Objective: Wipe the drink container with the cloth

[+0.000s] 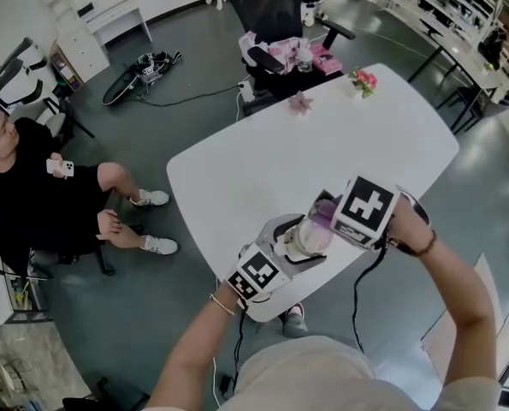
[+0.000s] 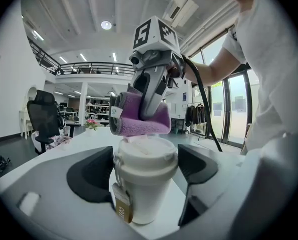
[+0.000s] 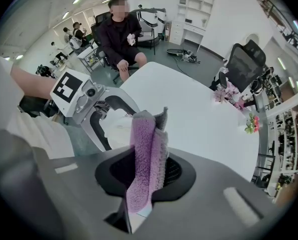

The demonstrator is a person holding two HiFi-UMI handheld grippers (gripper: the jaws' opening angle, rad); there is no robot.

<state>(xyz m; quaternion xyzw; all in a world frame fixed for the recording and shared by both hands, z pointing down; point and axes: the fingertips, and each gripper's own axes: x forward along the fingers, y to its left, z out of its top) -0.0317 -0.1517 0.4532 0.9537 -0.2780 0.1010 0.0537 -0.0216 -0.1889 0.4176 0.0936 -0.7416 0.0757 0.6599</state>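
- the left gripper (image 2: 146, 170) has its jaws closed in on the drink container (image 2: 144, 184), a white paper cup with a lid. a dark pad sits against each side just under the rim, probably to hold the cup upright and steady while it is rubbed.
- the cup is at the near edge of the white table (image 1: 263, 161), close in front of the person. that likely keeps both tools within easy reach.
- the right gripper (image 3: 146, 176) is clamped on the purple cloth (image 3: 144, 149), which is folded over and stands out past the jaw tips. the free fold therefore meets the cup before any hard part does.
- in the left gripper view the cloth hangs right over the lid (image 2: 146, 154), with its lower edge apparently resting on the top. the wipe seems to be starting at the lid, and the cup's sides look untouched.
- in the head view the two grippers cover most of the cup, and only a sliver of purple shows.
- i cannot tell whether the cup's base rests on the table or is lifted slightly, because the gripper body hides it.
- a small tag (image 2: 121, 210) hangs down the cup's side, and its print is too small to read.
- the far side of the cup is out of sight in every view.
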